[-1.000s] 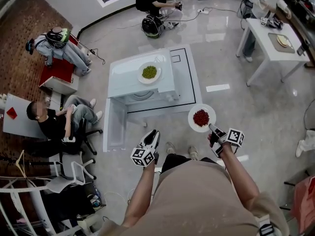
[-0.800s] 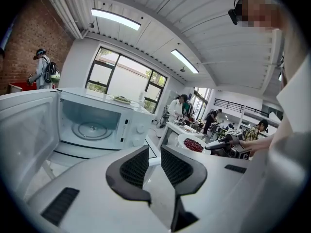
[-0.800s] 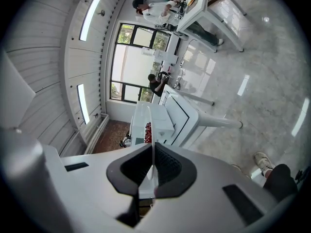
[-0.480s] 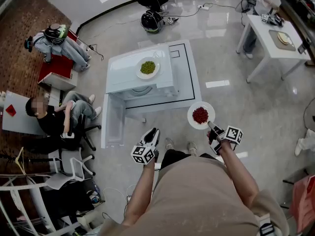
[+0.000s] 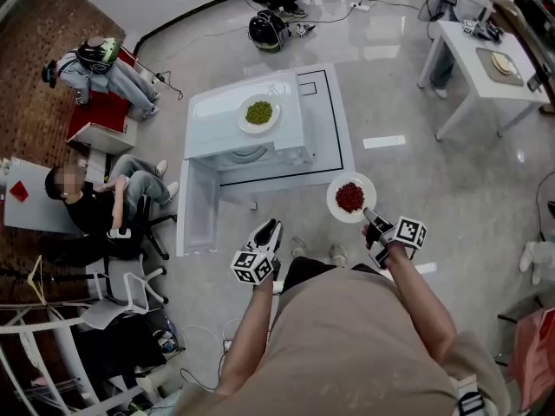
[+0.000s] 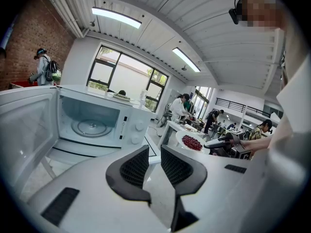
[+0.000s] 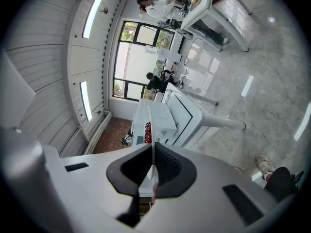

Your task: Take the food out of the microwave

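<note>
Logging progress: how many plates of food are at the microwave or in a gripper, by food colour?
Red-food plate: 1, clamped in the right gripper.
Green-food plate: 1, on top of the microwave.
Total: 2 plates.

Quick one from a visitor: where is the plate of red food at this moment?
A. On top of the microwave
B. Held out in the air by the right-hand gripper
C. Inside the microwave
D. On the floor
B: the right gripper is shut on the rim of the plate of red food, holding it in the air in front of the open microwave.
</note>
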### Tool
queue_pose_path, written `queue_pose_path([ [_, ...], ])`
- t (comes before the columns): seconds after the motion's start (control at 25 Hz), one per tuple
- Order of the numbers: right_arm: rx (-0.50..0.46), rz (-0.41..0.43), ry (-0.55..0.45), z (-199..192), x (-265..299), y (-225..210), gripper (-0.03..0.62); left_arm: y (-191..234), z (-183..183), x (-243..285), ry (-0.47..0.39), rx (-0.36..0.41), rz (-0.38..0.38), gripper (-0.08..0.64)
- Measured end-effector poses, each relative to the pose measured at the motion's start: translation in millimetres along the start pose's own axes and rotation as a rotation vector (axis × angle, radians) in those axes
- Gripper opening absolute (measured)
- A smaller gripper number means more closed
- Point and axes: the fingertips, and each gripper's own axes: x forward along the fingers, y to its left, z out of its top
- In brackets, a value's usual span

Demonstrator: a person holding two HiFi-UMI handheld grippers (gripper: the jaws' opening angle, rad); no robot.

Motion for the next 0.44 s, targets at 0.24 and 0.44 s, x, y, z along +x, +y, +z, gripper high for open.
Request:
queue_pose_path([
  [0.24, -0.006, 0.0, 0.006, 2.3, 1.5, 1.0, 0.017, -1.4, 1.7, 2.4, 0.001, 0.002, 0.003, 0.064],
  [0.44, -0.004, 0.004, 0.001, 5.2, 2.3, -0.4, 0.017, -2.2, 2.6, 5.1, 0.001, 0.006, 0.001, 0.064],
])
